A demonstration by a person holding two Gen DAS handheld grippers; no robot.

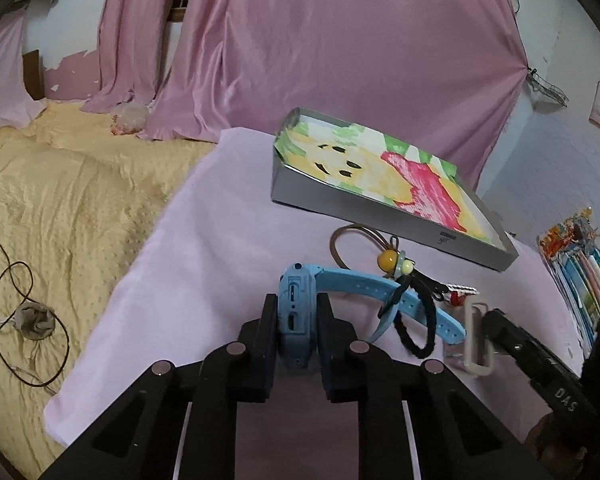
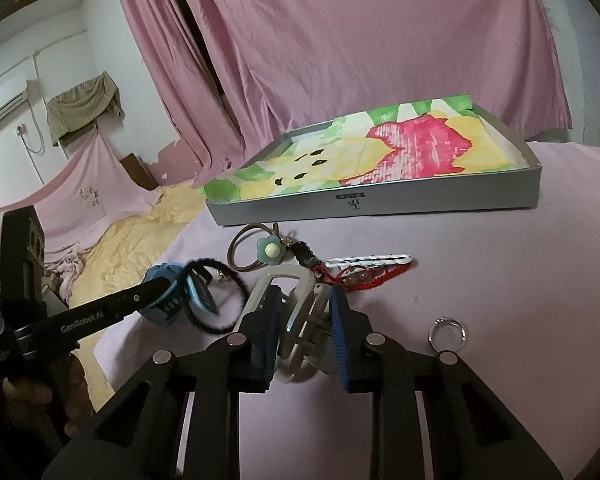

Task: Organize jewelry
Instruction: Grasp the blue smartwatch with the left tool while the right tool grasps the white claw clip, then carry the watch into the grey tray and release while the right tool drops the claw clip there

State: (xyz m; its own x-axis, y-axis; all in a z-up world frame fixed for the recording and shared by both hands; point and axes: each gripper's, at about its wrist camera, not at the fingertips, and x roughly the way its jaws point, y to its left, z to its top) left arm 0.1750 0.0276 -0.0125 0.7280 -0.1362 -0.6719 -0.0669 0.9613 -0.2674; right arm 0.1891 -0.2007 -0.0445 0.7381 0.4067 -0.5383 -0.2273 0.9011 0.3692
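My left gripper is shut on a blue watch; its strap trails to the right through a black hair tie. My right gripper has its jaws around a white oval hair clip that lies on the pink cloth; the clip also shows in the left wrist view. A brown hair band with a flower bead, a white wavy clip, a red cord bracelet and a silver ring lie nearby. The grey box with a colourful lining stands behind them.
The pink cloth covers a raised surface on a yellow bedspread. A dark cord lies on the bedspread at left. Pink curtains hang behind. Colourful items stand at the right edge.
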